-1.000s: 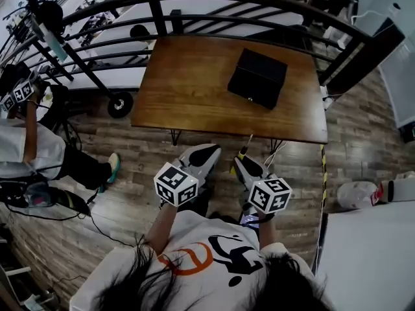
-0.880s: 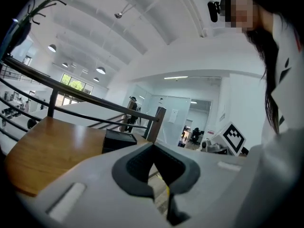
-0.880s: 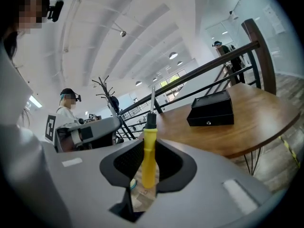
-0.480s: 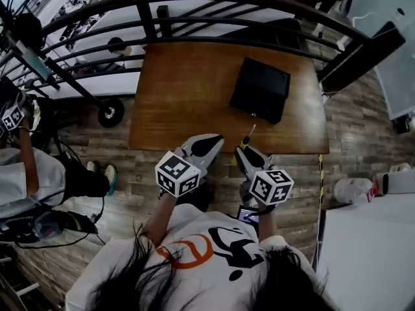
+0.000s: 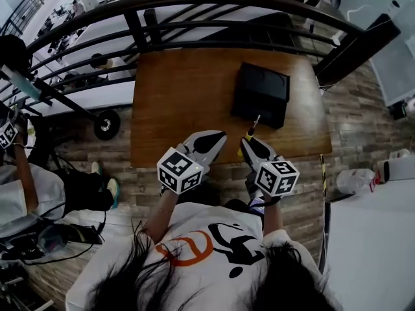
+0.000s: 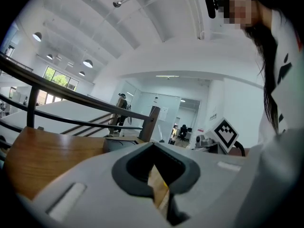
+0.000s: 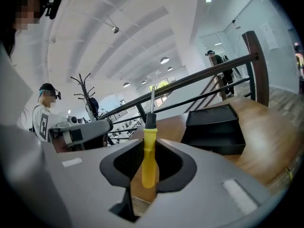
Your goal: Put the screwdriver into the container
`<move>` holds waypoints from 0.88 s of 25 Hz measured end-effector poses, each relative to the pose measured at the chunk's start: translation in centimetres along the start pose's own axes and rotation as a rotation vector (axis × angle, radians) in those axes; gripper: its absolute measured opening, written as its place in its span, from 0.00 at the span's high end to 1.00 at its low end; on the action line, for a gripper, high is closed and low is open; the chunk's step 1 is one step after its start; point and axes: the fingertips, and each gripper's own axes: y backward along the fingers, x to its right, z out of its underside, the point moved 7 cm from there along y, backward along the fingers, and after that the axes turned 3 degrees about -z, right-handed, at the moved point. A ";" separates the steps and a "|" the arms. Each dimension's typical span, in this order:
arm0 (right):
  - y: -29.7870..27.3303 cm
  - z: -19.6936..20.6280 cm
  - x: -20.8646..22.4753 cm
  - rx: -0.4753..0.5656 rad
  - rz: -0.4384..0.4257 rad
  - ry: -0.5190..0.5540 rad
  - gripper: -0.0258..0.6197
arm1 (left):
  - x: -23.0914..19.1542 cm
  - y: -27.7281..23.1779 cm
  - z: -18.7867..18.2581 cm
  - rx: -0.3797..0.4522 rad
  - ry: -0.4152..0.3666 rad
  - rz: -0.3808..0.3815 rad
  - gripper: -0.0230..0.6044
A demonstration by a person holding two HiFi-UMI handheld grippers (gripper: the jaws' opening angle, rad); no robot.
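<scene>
Right gripper [image 7: 149, 167]: we log its jaws pinched on the yellow handle of the screwdriver [image 7: 149, 148], which stands upright between the dark pads.
Right gripper, position [image 5: 249, 142]: we place it over the near edge of the wooden table [image 5: 181, 102].
Screwdriver [image 5: 252, 127]: we see a black collar and a metal shaft pointing away from the person, toward the container. In the head view the tip lies at the container's near side; we cannot tell whether it touches.
Container [image 5: 262, 92]: we record a black open-topped box on the table's far right part [image 7: 213, 125].
Left gripper [image 6: 154, 175]: we find its jaws drawn together at the tips with nothing between them.
Left gripper, position [image 5: 211, 141]: we place it just beside the right gripper, at the near table edge.
</scene>
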 end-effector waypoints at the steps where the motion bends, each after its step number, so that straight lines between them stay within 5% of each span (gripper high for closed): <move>1: -0.1 -0.5 0.6 -0.005 0.003 0.003 0.81 | -0.3 -0.6 -0.1 -0.006 0.004 0.002 0.96; 10: -1.9 -4.6 6.9 -0.085 0.039 0.116 0.81 | -2.5 -4.7 -0.9 -0.017 0.027 -0.032 0.96; 22: -4.9 -7.6 16.6 -0.321 -0.055 0.356 0.81 | -0.9 -10.3 -1.2 0.036 0.049 -0.179 0.96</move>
